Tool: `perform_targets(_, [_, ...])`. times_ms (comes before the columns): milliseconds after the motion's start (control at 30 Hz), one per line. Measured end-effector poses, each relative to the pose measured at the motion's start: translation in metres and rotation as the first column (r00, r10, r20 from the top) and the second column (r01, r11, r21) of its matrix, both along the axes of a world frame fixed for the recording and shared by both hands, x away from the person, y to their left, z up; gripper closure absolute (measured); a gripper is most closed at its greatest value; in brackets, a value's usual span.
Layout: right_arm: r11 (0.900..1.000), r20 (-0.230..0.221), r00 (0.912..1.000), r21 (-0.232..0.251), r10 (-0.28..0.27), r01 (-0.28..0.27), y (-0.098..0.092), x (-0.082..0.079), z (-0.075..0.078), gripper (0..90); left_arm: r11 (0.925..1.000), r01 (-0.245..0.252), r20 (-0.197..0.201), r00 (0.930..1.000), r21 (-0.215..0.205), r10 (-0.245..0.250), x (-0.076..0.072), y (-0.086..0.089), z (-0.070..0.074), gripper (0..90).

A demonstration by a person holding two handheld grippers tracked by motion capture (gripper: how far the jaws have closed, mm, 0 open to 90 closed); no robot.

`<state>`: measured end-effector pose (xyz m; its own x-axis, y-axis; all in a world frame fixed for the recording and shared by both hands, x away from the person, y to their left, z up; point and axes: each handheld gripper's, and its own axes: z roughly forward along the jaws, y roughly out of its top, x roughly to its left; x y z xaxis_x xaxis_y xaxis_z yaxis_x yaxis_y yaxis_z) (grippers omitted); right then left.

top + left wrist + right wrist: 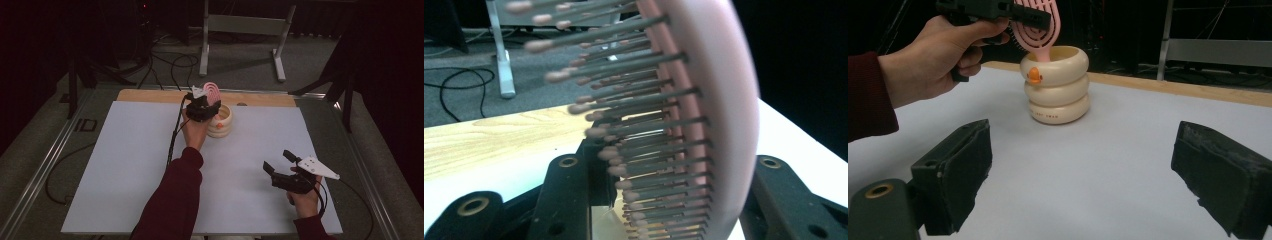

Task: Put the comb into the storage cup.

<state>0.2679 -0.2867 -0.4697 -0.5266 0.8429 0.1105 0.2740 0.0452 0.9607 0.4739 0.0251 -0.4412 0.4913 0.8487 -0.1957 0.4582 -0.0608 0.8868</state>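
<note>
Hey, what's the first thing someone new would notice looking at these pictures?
Most striking is the pink hairbrush, standing handle-down in a cream ringed cup with an orange duck bill, near the far edge of the white table. The left gripper has its jaws around the brush. The right gripper rests open and empty near the table's near right corner.
</note>
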Motion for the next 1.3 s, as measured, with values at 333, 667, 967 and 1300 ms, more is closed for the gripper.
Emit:
perform_targets(333, [1.000,-0.001,1.0000,0.001,0.001,-0.001,0.000,0.000,0.000,9.5,0.9997,0.001,-0.021,0.9998,0.024,-0.001,0.002,0.007,-0.001,54.1])
perform_targets(667, [1.000,-0.001,1.0000,0.001,0.003,-0.003,0.001,0.000,-0.001,9.5,0.9986,-0.025,-0.035,0.9990,0.046,0.027,0.003,0.012,-0.005,46.5])
perform_targets(967, [1.000,-0.002,1.0000,0.000,0.005,-0.005,0.002,0.000,-0.001,9.5,0.9974,-0.063,-0.029,0.9975,0.036,0.064,0.000,0.020,-0.003,34.9])
perform_targets(1300, [1.000,-0.004,1.0000,-0.001,0.006,-0.006,0.002,0.000,-0.001,9.5,0.9954,-0.093,-0.033,0.9950,0.023,0.094,-0.005,0.027,-0.006,20.9])
